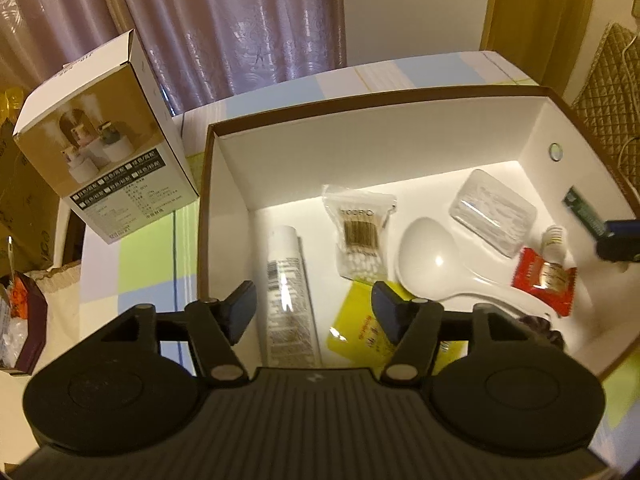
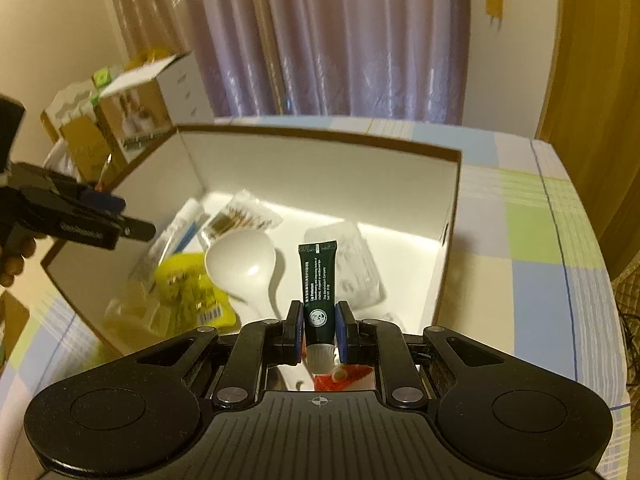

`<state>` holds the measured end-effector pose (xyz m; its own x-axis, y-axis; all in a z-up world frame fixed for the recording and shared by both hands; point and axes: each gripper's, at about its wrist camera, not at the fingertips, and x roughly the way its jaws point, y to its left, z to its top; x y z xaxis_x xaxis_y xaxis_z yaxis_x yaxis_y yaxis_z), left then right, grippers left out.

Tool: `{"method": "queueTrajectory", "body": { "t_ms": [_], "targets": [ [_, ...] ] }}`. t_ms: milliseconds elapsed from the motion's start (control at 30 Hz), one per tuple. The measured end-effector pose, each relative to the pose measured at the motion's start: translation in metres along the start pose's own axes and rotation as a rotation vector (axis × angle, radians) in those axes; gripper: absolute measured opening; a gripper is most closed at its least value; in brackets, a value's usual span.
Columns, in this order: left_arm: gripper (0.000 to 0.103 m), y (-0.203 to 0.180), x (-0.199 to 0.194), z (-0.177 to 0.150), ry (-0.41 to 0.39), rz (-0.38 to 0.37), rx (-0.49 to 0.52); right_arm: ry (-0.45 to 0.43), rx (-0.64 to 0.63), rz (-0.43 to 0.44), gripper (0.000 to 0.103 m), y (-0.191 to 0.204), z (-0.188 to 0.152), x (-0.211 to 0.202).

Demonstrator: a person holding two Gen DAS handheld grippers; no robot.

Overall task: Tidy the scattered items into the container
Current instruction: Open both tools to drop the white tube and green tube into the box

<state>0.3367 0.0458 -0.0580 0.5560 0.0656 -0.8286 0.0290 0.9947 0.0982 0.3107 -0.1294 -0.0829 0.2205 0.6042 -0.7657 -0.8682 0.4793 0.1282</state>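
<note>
A white cardboard box [image 1: 224,184] with a brown rim lies on the checked tablecloth. Inside it are a white tube [image 1: 290,292], a bag of cotton swabs [image 1: 360,236], a white spoon [image 1: 432,260], a clear plastic case [image 1: 492,208], a yellow packet [image 1: 356,328], a red sachet [image 1: 546,276] and a small bottle [image 1: 556,240]. My left gripper [image 1: 314,310] is open over the box's near side, nothing between its fingers. My right gripper [image 2: 318,330] is shut on a dark green tube [image 2: 318,284], cap toward me, above the box [image 2: 448,216]. The green tube [image 1: 582,210] shows at the left view's right edge.
An upright product carton [image 1: 108,152] stands left of the box on the tablecloth [image 1: 140,264]. Brown cartons and clutter [image 1: 20,208] sit beyond the table's left edge. Curtains [image 2: 340,40] hang behind. A hand [image 2: 16,256] holds the left gripper [image 2: 132,228]. Bare tablecloth [image 2: 520,280] lies right of the box.
</note>
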Motion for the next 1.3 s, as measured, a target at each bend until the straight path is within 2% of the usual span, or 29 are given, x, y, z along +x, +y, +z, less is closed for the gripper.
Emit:
{"method": "queueTrajectory", "body": {
  "t_ms": [333,767,933,967,1000,1033,1100,1200,1300],
  "targets": [
    [0.069,-0.002,-0.016,-0.003,-0.01,-0.025,0.024,0.257,-0.131,0.131,0.019,0.0,0.023,0.019],
    [0.072,-0.007,-0.02,-0.01,0.011,-0.026,0.018,0.457,-0.287,0.075,0.019,0.018,0.015,0.042],
    [0.081,-0.01,-0.026,-0.011,0.011,-0.03,0.016,0.49,-0.302,0.05,0.019,0.02,0.023,0.042],
    [0.081,-0.011,-0.028,-0.011,0.01,-0.031,0.017,0.494,-0.294,0.053,0.023,0.02,0.024,0.042],
    [0.082,-0.012,-0.029,-0.012,0.008,-0.034,0.019,0.491,-0.286,0.051,0.057,0.019,0.026,0.041],
    [0.083,-0.013,-0.031,-0.012,0.006,-0.036,0.02,0.476,-0.287,0.038,0.096,0.02,0.026,0.039],
    [0.087,-0.014,-0.034,-0.012,0.003,-0.031,0.019,0.44,-0.318,0.03,0.099,0.024,0.027,0.031],
    [0.091,-0.013,-0.038,-0.012,-0.002,-0.02,0.01,0.437,-0.29,0.05,0.099,0.025,0.029,0.026],
    [0.093,-0.012,-0.041,-0.013,0.002,-0.024,-0.009,0.437,-0.279,0.034,0.099,0.025,0.029,0.025]
  ]
}}
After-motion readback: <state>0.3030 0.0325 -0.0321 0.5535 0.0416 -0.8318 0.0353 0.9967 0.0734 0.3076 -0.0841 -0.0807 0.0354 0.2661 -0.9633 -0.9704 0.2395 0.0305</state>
